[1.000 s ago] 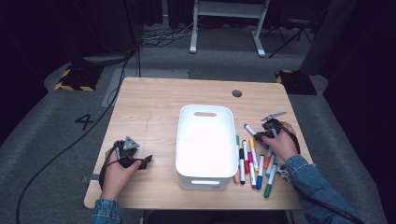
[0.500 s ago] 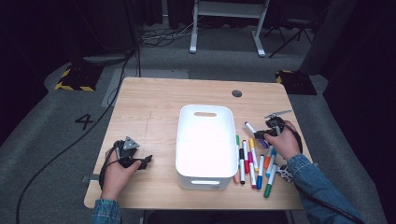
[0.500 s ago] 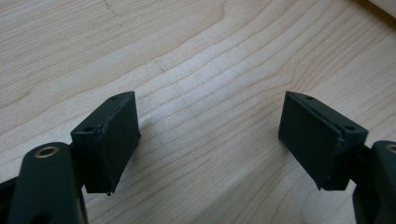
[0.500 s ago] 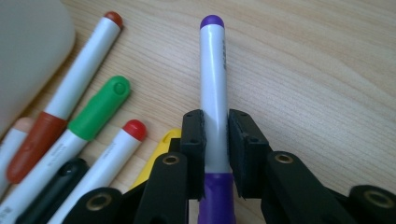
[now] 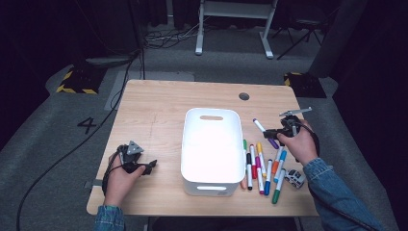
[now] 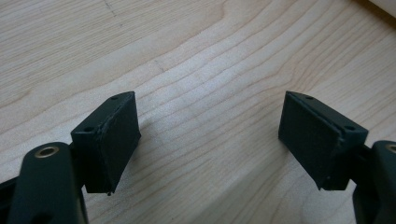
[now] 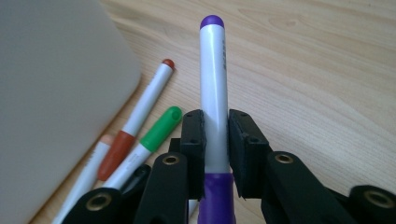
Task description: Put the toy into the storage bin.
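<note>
A purple marker point(image 7: 214, 93) is clamped between the jaws of the right gripper point(image 5: 278, 131), its white barrel pinched on both sides and its purple cap sitting just behind the pads. In the high view the marker point(image 5: 265, 133) is seen lifted off the desk point(image 5: 159, 106), pointing toward ten o'clock, with its far end near the right rim of the white bin point(image 5: 212, 144). The other markers point(image 5: 263, 168) are laid in a loose row at three o'clock from the bin, just beside its wall; a small white object point(image 5: 294, 177), possibly a toy car, is set at the row's right edge, though it is too small to be told surely. In the right gripper view a green-capped marker point(image 7: 154, 135) and a brown-capped marker point(image 7: 140, 130) are seen lying beside the bin's wall point(image 7: 56, 102). The left gripper point(image 5: 144, 167) is rested at nine o'clock from the bin, well apart from it, its jaws spread wide over bare wood with nothing between them.
</note>
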A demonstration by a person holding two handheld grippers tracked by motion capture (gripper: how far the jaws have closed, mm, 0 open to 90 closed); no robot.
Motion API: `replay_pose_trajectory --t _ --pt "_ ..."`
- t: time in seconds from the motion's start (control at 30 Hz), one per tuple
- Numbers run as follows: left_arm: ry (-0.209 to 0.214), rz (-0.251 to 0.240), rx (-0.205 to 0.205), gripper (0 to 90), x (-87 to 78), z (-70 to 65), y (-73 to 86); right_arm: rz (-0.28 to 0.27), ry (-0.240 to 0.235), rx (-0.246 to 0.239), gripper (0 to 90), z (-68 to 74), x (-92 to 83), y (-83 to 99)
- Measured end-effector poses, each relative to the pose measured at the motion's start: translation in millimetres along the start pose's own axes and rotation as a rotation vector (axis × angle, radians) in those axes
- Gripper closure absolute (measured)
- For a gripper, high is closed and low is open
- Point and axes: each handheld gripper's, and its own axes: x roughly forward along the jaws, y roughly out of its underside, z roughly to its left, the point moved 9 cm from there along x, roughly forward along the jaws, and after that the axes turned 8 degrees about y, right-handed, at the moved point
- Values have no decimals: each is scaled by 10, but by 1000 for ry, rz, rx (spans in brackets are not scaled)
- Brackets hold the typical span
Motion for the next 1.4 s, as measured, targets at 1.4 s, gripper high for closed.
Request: replay_pose_trajectory --t 1.4 --pt "-9 10 -2 130 42 -14 -23 -101 -225 -124 766 1016 -786 -371"
